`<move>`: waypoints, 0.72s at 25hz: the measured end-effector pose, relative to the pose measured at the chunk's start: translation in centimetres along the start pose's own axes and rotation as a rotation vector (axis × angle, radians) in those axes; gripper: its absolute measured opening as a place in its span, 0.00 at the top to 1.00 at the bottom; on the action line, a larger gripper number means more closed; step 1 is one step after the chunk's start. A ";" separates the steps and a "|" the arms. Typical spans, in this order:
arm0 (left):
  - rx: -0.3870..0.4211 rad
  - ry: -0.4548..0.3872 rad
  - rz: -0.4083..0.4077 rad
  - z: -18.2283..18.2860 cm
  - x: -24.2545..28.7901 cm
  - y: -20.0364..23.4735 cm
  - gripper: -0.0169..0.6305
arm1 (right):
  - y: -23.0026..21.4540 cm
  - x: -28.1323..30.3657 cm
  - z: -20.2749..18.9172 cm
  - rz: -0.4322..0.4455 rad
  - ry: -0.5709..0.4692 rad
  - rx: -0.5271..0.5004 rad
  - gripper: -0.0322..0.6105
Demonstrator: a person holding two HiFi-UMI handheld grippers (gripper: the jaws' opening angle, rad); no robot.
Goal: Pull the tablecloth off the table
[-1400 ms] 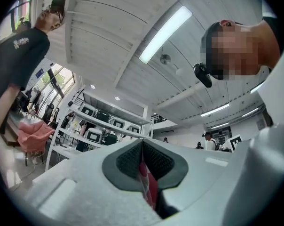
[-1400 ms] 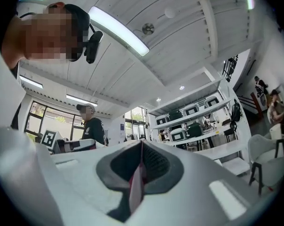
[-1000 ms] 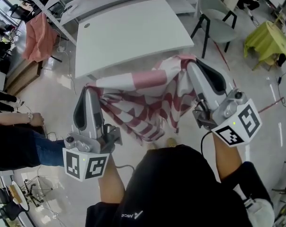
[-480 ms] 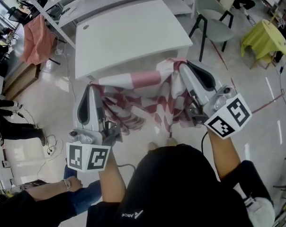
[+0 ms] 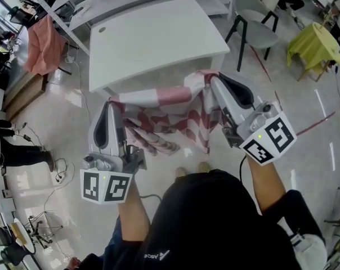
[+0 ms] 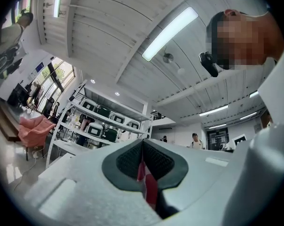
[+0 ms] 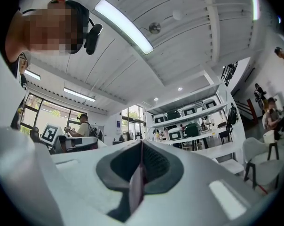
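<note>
Clamped tight on tablecloth [image 5: 170, 116] at left gripper [image 5: 114, 107] and right gripper [image 5: 213, 80]; cloth slung between, just off near edge of table [image 5: 153, 38]. Risk: drooping middle catching underfoot, dragging thin pinched edge out of grip.

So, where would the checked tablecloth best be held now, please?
Pinch the tablecloth along its upper edge, near each end, from the person's side: it is limp and hangs spread between the left gripper and right gripper, both shut on it.
</note>
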State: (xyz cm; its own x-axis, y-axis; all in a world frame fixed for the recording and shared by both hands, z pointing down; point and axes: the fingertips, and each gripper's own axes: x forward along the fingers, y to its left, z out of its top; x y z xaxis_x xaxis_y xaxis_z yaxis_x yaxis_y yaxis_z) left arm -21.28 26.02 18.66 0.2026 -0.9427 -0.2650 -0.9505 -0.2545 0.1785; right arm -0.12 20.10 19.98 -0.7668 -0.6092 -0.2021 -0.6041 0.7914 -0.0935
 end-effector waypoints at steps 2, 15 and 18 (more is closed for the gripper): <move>-0.005 0.005 0.003 0.0 0.1 0.0 0.95 | 0.1 0.1 -0.1 0.002 0.007 -0.007 0.94; -0.003 0.012 0.002 -0.2 0.5 0.2 0.95 | -0.1 0.7 -1.0 0.017 0.031 0.000 0.94; -0.003 0.011 0.000 -0.4 0.5 0.2 0.95 | -0.1 0.8 -1.3 0.022 0.033 0.002 0.94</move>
State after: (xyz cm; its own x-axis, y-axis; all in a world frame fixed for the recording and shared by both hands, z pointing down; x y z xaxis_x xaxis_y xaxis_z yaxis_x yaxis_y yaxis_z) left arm -21.29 25.45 18.90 0.2049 -0.9452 -0.2542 -0.9499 -0.2546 0.1812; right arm -0.98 19.50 21.13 -0.7869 -0.5928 -0.1717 -0.5865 0.8048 -0.0909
